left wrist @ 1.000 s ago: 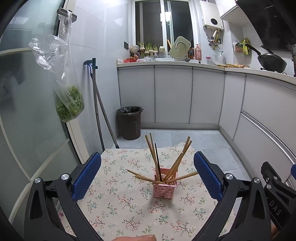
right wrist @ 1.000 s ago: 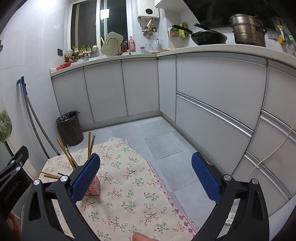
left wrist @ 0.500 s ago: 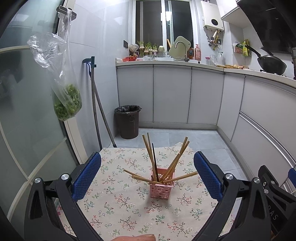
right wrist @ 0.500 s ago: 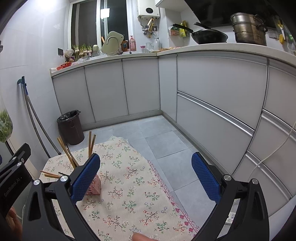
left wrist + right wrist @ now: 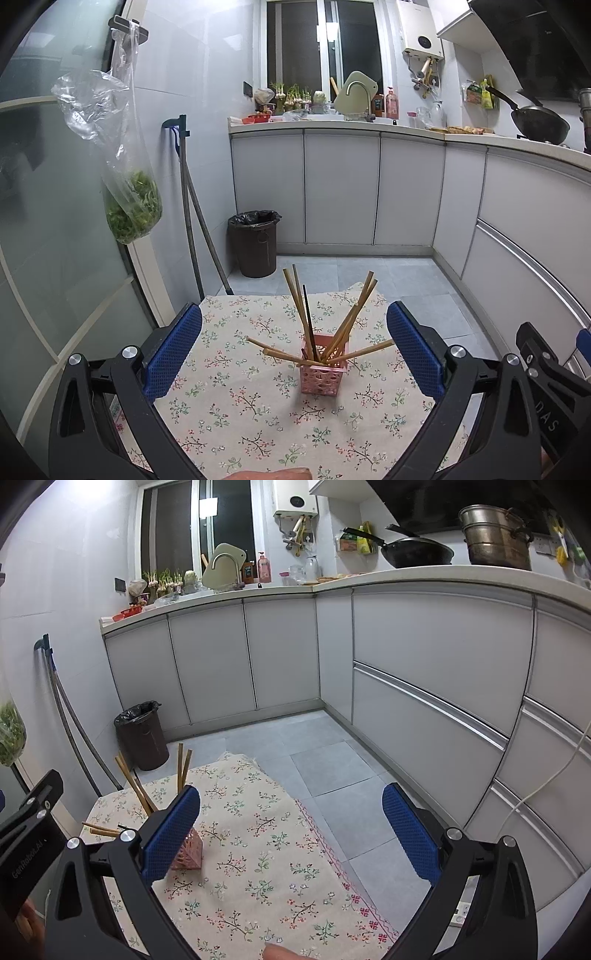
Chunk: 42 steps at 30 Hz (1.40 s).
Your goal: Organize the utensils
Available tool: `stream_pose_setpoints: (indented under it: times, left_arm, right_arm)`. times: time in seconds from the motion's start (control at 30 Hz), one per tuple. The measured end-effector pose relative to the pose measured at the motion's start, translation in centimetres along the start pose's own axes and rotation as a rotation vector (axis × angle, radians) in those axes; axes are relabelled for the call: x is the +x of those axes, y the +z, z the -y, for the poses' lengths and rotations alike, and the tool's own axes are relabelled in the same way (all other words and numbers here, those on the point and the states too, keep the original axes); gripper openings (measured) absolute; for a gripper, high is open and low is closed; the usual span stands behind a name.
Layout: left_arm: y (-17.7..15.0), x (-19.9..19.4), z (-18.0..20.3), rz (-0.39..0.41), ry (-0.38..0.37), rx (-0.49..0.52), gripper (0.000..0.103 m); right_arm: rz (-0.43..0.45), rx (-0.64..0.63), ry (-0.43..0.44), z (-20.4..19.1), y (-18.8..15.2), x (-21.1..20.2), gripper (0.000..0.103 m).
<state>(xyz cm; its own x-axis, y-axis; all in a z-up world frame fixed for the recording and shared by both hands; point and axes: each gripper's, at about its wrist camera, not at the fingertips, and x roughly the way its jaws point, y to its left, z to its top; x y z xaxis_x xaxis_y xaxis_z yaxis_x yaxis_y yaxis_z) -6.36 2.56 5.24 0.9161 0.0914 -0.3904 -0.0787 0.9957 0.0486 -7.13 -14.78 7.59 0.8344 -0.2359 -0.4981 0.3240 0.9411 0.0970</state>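
A small pink lattice holder (image 5: 323, 373) stands on the floral tablecloth (image 5: 243, 413). Several wooden chopsticks (image 5: 349, 325) and one dark one fan out of it. My left gripper (image 5: 293, 349) is open, held back from the holder with nothing between its blue pads (image 5: 173, 349). In the right wrist view the pink holder (image 5: 188, 854) shows partly behind the left blue pad (image 5: 170, 836), with chopsticks (image 5: 136, 788) sticking up. My right gripper (image 5: 291, 836) is open and empty over the right part of the cloth.
A dark bin (image 5: 255, 242) and mop handles (image 5: 192, 221) stand beyond the table's far edge. A bag of greens (image 5: 131, 206) hangs at left by the glass door. Grey cabinets (image 5: 424, 686) run along the right. The other gripper's black body (image 5: 546, 373) shows at right.
The left view has drawn back and risen a little, so the holder looks slightly farther off. The right gripper has hardly moved. Both stay open.
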Motion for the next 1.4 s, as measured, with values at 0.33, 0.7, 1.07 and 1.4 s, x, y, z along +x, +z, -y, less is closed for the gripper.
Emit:
stream_pose_setpoints:
  times: [0.33, 0.7, 1.07, 1.4]
  left_arm:
    - [-0.04, 0.04, 0.04, -0.001, -0.001, 0.002, 0.096]
    - [-0.04, -0.01, 0.07, -0.001, -0.001, 0.001, 0.096]
    - [-0.27, 0.14, -0.04, -0.006, -0.001, 0.002, 0.096]
    - [-0.31, 0.3, -0.13, -0.009, -0.001, 0.005, 0.096]
  right_arm:
    - [0.0, 0.012, -0.005, 0.03, 0.06, -0.01, 0.096]
    - [-0.001, 0.025, -0.004, 0.19, 0.11, 0.06, 0.096]
    - [-0.008, 0.025, -0.001, 0.12, 0.14, 0.13, 0.096]
    - [-0.015, 0.029, 0.001, 0.24, 0.17, 0.24, 0.096]
